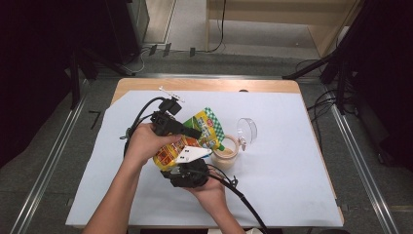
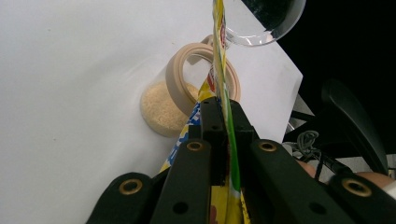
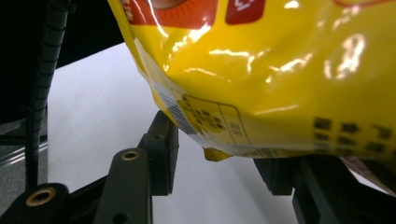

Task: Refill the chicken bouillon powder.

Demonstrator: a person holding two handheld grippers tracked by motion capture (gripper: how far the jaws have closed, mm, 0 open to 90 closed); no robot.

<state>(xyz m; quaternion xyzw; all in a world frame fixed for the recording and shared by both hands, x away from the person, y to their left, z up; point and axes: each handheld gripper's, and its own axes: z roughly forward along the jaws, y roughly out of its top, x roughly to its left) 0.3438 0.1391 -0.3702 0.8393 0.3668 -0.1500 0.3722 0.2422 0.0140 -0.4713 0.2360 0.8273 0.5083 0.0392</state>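
Yellow glossy snack pouch (image 1: pixel 187 141): our left gripper (image 2: pixel 223 119) pinches its edge, right gripper (image 3: pixel 219 158) spread beneath; we tilt steadily over the beige-rimmed glass jar (image 2: pixel 180 100).

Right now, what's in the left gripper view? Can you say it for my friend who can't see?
The left gripper has its black jaws pinched on the edge of a yellow and green bag, held over a small round jar with pale grains inside. The jar sits on a white table cover, and a clear lid shows near the top edge.
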